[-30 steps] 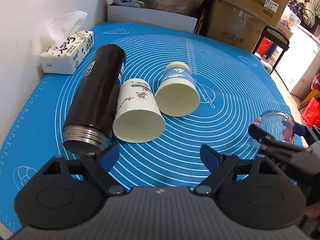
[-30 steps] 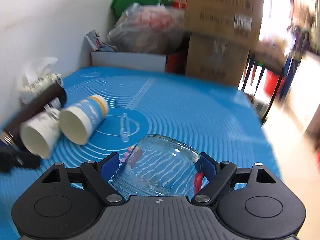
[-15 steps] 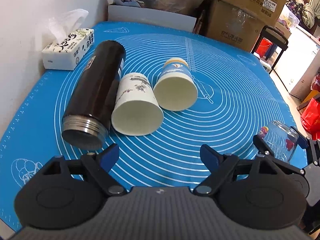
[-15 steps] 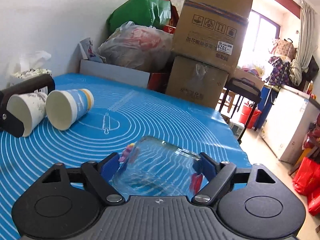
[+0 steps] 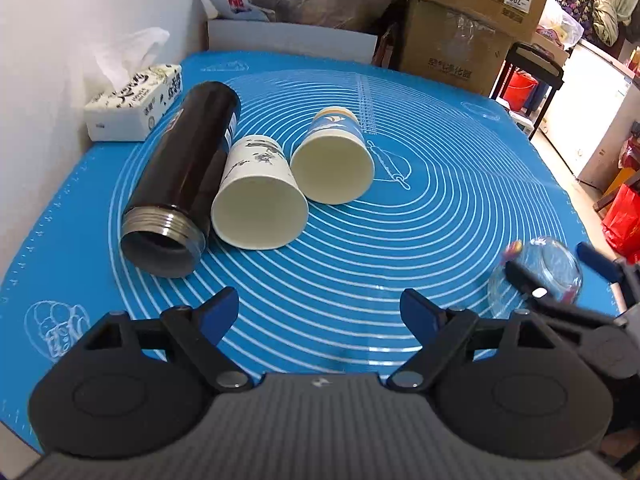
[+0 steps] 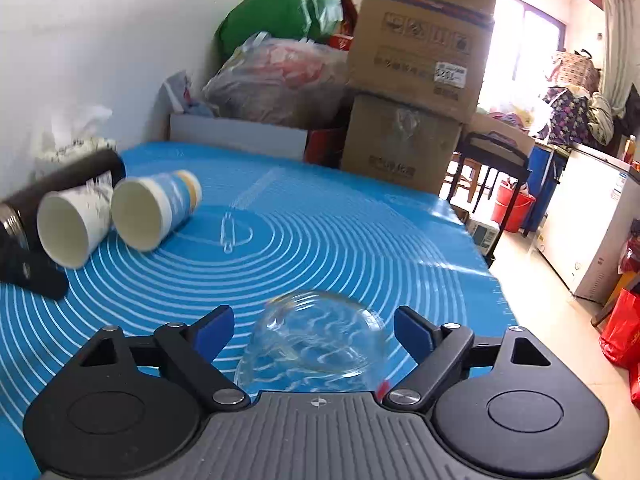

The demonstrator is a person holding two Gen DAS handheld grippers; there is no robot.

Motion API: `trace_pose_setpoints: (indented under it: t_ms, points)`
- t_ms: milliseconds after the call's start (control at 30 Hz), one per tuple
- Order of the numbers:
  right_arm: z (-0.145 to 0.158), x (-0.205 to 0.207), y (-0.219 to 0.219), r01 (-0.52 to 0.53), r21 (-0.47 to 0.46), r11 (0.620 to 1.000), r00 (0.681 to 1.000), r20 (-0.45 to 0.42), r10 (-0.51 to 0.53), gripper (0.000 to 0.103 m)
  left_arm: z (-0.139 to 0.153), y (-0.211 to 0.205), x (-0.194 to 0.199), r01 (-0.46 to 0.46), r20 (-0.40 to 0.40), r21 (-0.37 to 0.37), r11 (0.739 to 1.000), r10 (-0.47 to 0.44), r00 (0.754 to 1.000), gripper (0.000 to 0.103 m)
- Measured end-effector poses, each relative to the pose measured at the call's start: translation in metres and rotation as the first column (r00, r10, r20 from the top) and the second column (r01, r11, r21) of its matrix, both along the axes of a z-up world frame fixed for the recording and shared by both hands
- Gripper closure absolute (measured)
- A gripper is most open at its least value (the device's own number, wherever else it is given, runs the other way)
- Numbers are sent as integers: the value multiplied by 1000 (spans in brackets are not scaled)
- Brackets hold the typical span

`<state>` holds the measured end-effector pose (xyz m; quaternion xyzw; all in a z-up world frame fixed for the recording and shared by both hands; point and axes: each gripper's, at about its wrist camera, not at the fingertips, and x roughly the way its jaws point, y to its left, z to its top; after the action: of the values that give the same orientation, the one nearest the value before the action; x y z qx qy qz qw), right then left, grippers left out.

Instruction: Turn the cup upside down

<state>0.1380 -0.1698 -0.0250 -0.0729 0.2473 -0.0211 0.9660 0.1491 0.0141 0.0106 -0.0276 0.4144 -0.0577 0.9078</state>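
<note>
Glass cup (image 6: 316,340) upside down on blue mat (image 6: 320,240), near right edge, between spread fingers of right gripper (image 6: 314,330), not gripped. Left gripper (image 5: 318,310) spread, holding nothing. Two paper cups (image 5: 260,204) and flask (image 5: 180,176) lying on sides, far left.

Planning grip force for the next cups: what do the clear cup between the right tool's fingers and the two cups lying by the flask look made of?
Clear cup: apparently glass, glossy; the mat's lines show through it, warped. Two lying cups: likely paper, matte cream insides with printed outsides. Flask: dark glossy body, bare metal threaded neck.
</note>
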Motion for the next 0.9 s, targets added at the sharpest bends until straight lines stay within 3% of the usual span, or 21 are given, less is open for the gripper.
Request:
trace_pose_setpoints:
  t_ms: [200, 433, 900]
  points:
    - [22, -33, -13, 1, 63, 998, 1000, -4, -1, 10, 1, -7, -24, 34, 13, -16, 999, -34, 999, 16]
    - [39, -86, -20, 5, 107, 994, 1000, -4, -4, 7, 4, -18, -61, 74, 80, -10, 997, -73, 994, 16]
    - [32, -159, -16, 33, 139, 990, 999, -8, -32, 6, 0, -33, -116, 114, 141, 24, 993, -117, 983, 16]
